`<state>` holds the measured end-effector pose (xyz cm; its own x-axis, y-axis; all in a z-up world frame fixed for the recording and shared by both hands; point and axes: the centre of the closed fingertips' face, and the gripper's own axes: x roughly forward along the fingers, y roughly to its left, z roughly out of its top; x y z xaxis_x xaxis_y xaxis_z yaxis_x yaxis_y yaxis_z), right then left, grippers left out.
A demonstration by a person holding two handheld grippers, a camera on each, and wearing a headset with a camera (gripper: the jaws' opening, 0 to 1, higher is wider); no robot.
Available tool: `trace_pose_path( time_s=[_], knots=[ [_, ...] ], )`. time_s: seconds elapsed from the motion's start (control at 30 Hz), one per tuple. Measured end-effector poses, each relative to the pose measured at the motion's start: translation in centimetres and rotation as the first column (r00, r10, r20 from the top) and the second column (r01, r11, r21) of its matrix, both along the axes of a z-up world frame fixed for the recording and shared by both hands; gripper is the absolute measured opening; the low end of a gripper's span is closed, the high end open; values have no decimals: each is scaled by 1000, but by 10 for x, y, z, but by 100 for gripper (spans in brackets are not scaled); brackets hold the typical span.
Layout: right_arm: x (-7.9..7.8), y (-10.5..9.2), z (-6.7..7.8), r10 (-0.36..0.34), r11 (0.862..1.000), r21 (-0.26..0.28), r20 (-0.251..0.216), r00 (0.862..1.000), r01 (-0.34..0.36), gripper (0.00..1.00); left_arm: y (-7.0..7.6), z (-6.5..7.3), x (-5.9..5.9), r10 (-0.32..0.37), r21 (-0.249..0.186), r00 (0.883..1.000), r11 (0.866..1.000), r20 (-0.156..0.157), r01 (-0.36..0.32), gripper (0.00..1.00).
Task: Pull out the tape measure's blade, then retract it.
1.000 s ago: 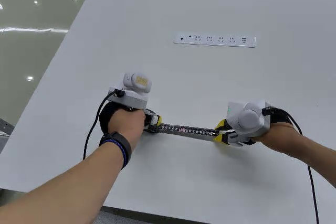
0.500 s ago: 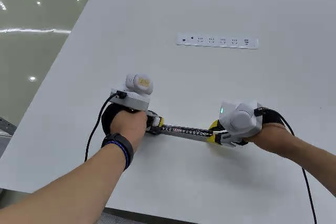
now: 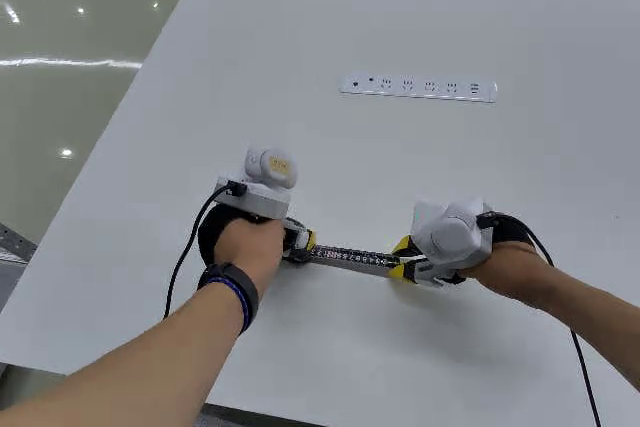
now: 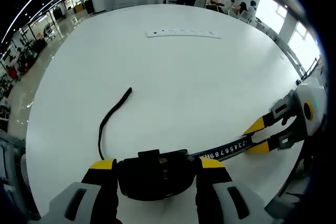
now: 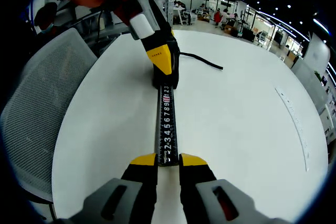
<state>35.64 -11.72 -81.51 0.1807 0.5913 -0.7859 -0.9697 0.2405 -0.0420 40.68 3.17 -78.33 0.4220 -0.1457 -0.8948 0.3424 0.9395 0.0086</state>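
A black tape measure case (image 4: 152, 176) sits on the white table, and my left gripper (image 4: 157, 164) is shut on it, one yellow-tipped jaw on each side. In the head view the left gripper (image 3: 298, 243) is at centre left. The blade (image 3: 350, 256) runs flat along the table to my right gripper (image 3: 400, 266). In the right gripper view that gripper (image 5: 168, 160) is shut on the blade's tip, and the numbered blade (image 5: 167, 121) leads back to the case (image 5: 165, 74). A black wrist strap (image 4: 112, 116) trails from the case.
A white power strip (image 3: 418, 88) lies flat further back on the table (image 3: 480, 177). The table's left edge drops to a glossy floor (image 3: 70, 57). A grey mesh chair (image 5: 47, 114) stands beside the near edge.
The right gripper has moved left toward the left gripper, and the stretch of blade between them is shorter. The head camera has tilted a little.
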Motion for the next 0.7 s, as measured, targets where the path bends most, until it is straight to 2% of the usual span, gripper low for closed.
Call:
trace_pose_path(
  time_s=[0.7],
  knots=[
    [3, 13, -1, 9, 1000, 9, -4, 1000, -9, 14, 0, -3, 3, 1, 0, 1000, 1000, 4, -1, 56]
  ],
)
